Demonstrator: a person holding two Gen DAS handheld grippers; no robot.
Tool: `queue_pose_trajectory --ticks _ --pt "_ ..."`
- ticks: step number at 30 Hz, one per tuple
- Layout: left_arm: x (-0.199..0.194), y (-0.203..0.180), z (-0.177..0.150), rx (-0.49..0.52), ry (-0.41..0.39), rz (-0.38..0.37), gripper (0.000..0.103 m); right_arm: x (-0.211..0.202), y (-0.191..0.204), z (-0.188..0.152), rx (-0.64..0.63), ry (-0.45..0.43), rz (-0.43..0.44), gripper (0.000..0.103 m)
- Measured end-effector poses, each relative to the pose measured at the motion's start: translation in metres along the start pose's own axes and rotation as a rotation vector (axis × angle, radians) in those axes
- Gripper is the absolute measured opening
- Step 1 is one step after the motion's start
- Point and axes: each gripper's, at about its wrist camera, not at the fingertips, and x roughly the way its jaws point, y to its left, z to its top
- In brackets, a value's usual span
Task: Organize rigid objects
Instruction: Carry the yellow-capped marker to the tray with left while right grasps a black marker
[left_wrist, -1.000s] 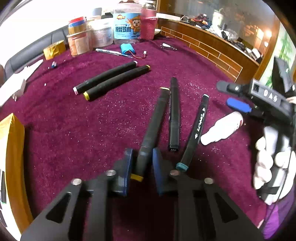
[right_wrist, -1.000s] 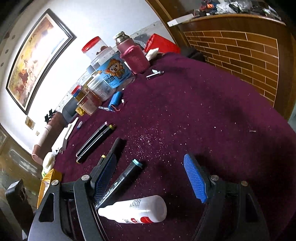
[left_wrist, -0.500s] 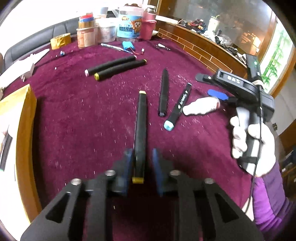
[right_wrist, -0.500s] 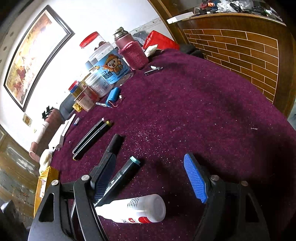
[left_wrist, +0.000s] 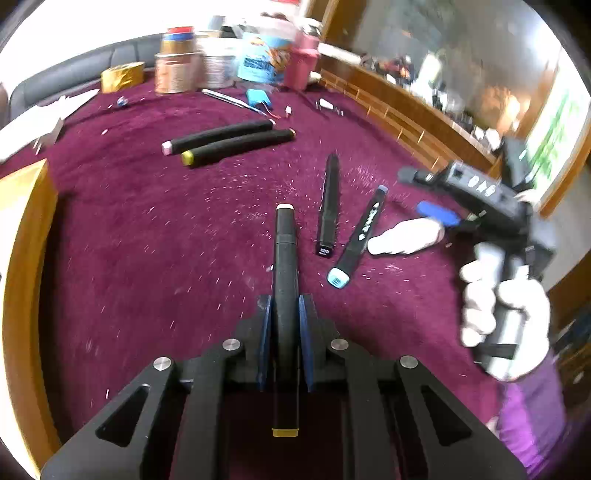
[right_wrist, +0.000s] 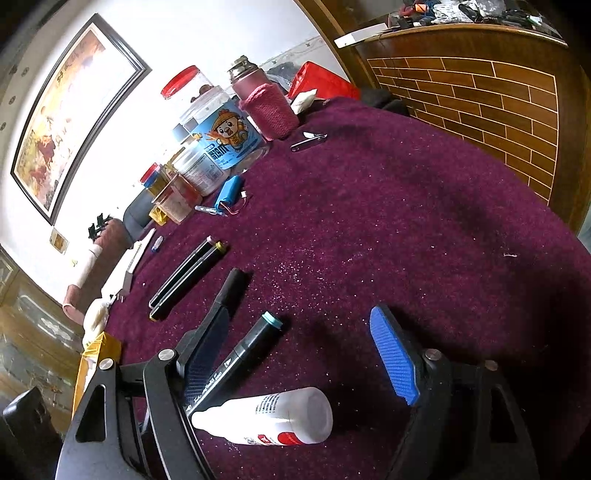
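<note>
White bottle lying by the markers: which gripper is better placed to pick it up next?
Right. The right gripper is open with the white bottle lying between its fingers, while the left gripper is shut on a yellow-capped marker.

Framed painting (right_wrist: 70, 122) on the white wall, brick-patterned wood panel (right_wrist: 480, 99), dark sofa (left_wrist: 66, 77) behind the table

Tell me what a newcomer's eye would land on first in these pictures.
First, the black marker clamped between the jaws of the left gripper, pointing straight ahead over the purple tablecloth. Next, the right gripper, jaws wide open above the white bottle lying on its side beside the teal-capped marker. Farther back, two black markers lie side by side.
</note>
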Motion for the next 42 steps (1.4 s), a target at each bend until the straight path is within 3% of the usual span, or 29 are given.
queue_pose_trajectory --ticks 3,8,13,16,18,20,23,26,30,32,35,37,39,42 --pt "-0.024 0.01 -0.009 -0.067 -0.039 -0.062 0.012 0.0 0.0 0.0 -0.002 -0.001 -0.003 0.075" --pt "-0.084 0.029 -0.028 -0.149 -0.169 -0.163 0.012 0.0 0.002 -0.001 -0.016 -0.002 -0.02 0.075" --pt "-0.122 0.05 -0.045 -0.219 -0.244 -0.21 0.012 0.003 0.008 0.0 -0.05 0.017 -0.058 0.075" --pt "-0.144 0.064 -0.055 -0.237 -0.278 -0.21 0.012 -0.005 0.03 0.003 -0.148 0.027 -0.192 0.07" --pt "-0.155 0.072 -0.062 -0.243 -0.303 -0.191 0.012 -0.019 0.05 0.005 -0.206 -0.006 -0.174 0.07" --pt "-0.161 0.083 -0.067 -0.267 -0.318 -0.185 0.012 -0.021 0.073 0.006 -0.25 0.015 -0.153 0.07" --pt "-0.162 0.095 -0.072 -0.305 -0.324 -0.193 0.012 -0.003 0.104 -0.002 -0.313 0.103 -0.146 0.07" --pt "-0.167 0.105 -0.076 -0.323 -0.341 -0.182 0.012 0.026 0.131 -0.013 -0.393 0.149 -0.194 0.07" --pt "-0.176 0.123 -0.087 -0.364 -0.354 -0.157 0.012 0.059 0.139 -0.021 -0.411 0.213 -0.305 0.07" --pt "-0.178 0.133 -0.092 -0.388 -0.356 -0.142 0.012 0.069 0.134 -0.022 -0.37 0.237 -0.306 0.068" --pt "-0.179 0.149 -0.099 -0.426 -0.355 -0.111 0.012 0.074 0.13 -0.026 -0.375 0.233 -0.333 0.044" --pt "-0.177 0.159 -0.103 -0.458 -0.347 -0.096 0.012 0.072 0.132 -0.028 -0.401 0.227 -0.349 0.02" --pt "-0.176 0.167 -0.106 -0.481 -0.341 -0.072 0.012 0.068 0.129 -0.026 -0.358 0.245 -0.283 0.013" --pt "-0.175 0.174 -0.11 -0.506 -0.336 -0.056 0.012 0.054 0.129 -0.026 -0.323 0.226 -0.227 0.013"
